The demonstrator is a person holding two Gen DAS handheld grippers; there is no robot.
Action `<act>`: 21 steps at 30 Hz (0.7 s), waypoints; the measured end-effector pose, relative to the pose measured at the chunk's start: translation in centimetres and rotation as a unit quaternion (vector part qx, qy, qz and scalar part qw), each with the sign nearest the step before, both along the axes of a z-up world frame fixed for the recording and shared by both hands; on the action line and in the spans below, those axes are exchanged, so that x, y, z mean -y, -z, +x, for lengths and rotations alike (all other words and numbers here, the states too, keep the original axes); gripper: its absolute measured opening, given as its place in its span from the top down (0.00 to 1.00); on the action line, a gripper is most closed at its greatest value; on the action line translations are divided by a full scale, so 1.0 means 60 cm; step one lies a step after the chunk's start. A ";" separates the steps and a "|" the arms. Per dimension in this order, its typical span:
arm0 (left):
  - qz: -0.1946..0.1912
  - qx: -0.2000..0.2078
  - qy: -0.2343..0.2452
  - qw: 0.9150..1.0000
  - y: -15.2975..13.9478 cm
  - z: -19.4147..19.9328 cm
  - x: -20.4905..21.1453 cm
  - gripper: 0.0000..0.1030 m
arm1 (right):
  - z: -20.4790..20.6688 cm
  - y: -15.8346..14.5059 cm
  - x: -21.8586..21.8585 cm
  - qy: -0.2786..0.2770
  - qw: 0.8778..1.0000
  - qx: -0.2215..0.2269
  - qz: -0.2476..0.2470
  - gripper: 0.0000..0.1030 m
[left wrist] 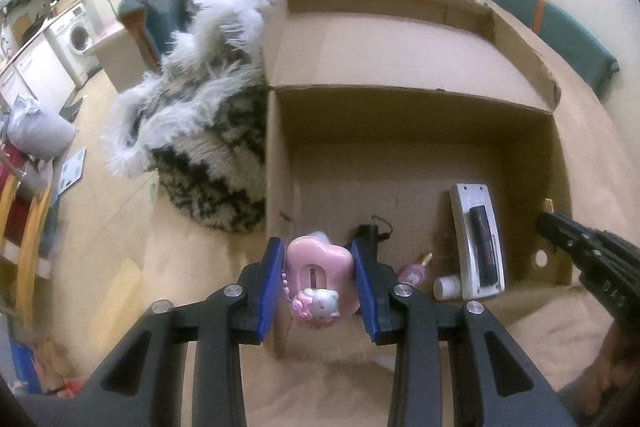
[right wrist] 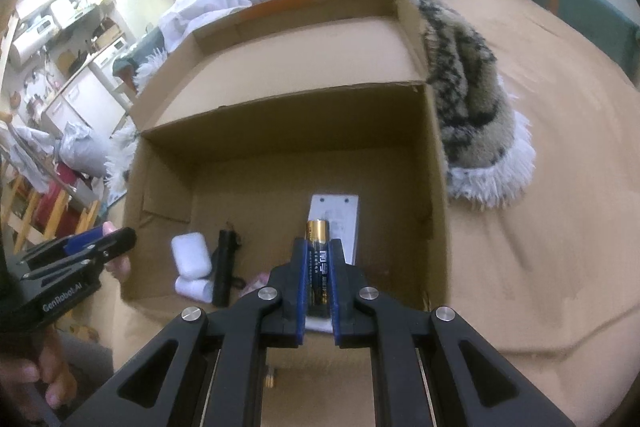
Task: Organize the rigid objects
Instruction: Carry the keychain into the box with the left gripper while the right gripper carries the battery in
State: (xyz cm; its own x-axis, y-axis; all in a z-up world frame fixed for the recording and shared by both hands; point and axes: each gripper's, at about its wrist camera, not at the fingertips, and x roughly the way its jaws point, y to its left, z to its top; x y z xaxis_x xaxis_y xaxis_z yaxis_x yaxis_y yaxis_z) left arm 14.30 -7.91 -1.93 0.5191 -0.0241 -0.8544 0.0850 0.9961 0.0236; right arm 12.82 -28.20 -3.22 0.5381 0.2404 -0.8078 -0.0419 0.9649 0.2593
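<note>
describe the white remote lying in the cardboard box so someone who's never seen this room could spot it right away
Find the open cardboard box on the tan bedspread. On its floor, along one side wall, lies the white remote, back up with its battery slot open. It is the longest, flattest item there, beside a small white bottle.

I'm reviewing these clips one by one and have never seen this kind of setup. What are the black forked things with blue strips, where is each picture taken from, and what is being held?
There is no robot here: a person holds a handheld gripper in each hand. Each has a fisheye camera looking forward along its two black fingers with blue pads.

The left wrist view shows the left gripper shut on a pink heart-shaped toy with a small cat figure. The right gripper shows at that picture's right edge.

The right wrist view shows the right gripper shut on a battery. The left gripper appears at the lower left.

Both hover over an open cardboard box standing on a tan bed cover. Inside lie a white remote, a white case, a black stick-shaped object and a small white bottle. A furry blanket lies beside the box.
</note>
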 end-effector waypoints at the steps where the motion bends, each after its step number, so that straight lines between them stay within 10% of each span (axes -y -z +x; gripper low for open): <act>1: 0.003 -0.003 0.003 1.000 0.006 0.008 0.006 0.69 | 0.007 0.003 -0.003 -0.002 1.000 -0.001 -0.002 0.90; 21: 0.060 -0.035 0.045 0.997 0.103 0.077 0.082 0.69 | 0.066 0.088 -0.005 0.012 0.995 -0.104 -0.004 0.90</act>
State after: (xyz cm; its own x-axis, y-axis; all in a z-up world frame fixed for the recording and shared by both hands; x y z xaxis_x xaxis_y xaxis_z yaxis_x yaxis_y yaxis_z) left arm 18.93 -12.81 -8.10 0.4587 0.0364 -0.8879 0.1795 0.9748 0.1327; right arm 16.80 -27.89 -8.49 0.3652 0.2218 -0.9041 0.0355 0.9672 0.2516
